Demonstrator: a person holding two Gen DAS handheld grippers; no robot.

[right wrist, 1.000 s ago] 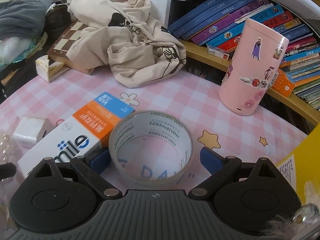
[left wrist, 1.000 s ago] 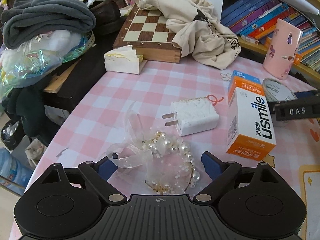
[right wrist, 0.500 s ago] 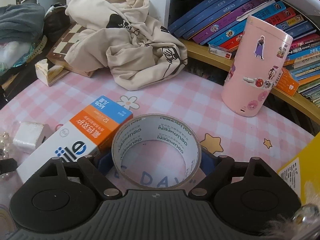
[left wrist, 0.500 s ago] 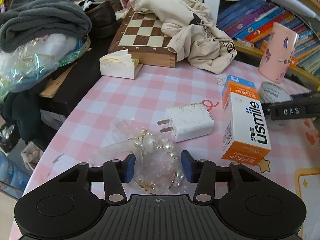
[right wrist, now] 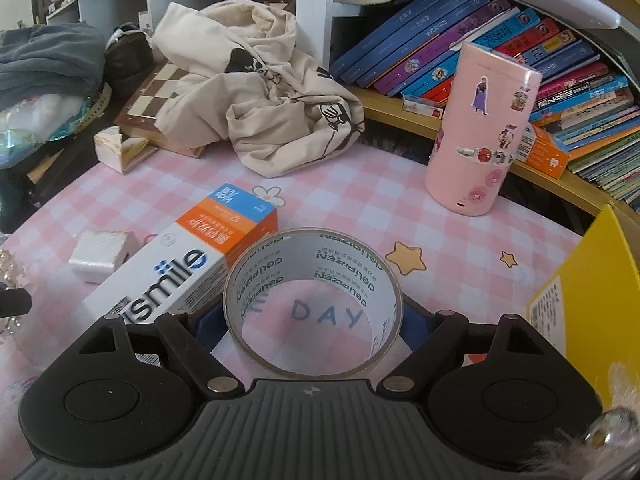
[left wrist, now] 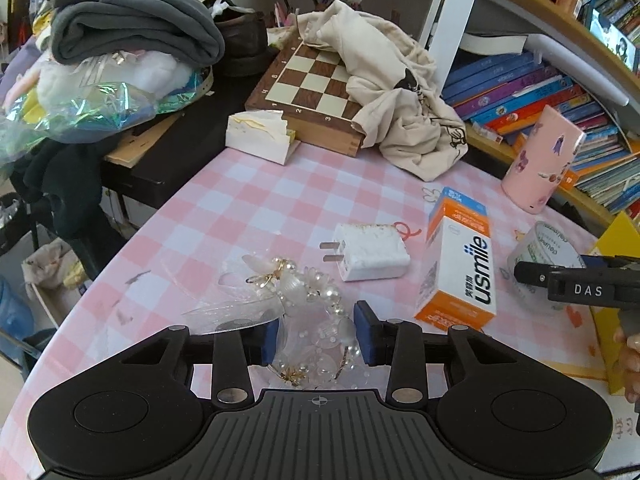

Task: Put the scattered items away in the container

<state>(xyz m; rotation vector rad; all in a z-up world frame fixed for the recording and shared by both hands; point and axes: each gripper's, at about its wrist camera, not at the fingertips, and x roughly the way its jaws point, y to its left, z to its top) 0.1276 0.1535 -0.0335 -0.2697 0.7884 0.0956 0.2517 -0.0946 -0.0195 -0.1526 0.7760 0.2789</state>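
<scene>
Clamping the pearl headband (left wrist: pixel 316 320), left gripper (left wrist: pixel 318 338) has just closed; right gripper (right wrist: pixel 312 320) grips tape roll (right wrist: pixel 312 304), its opening facing up and toward the near side.

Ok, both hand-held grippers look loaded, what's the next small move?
Probably lift both clear and carry them toward the yellow container at the right. The left hand-held gripper has just closed on the pearl headband; the right hand-held gripper pinches the tape roll.
</scene>
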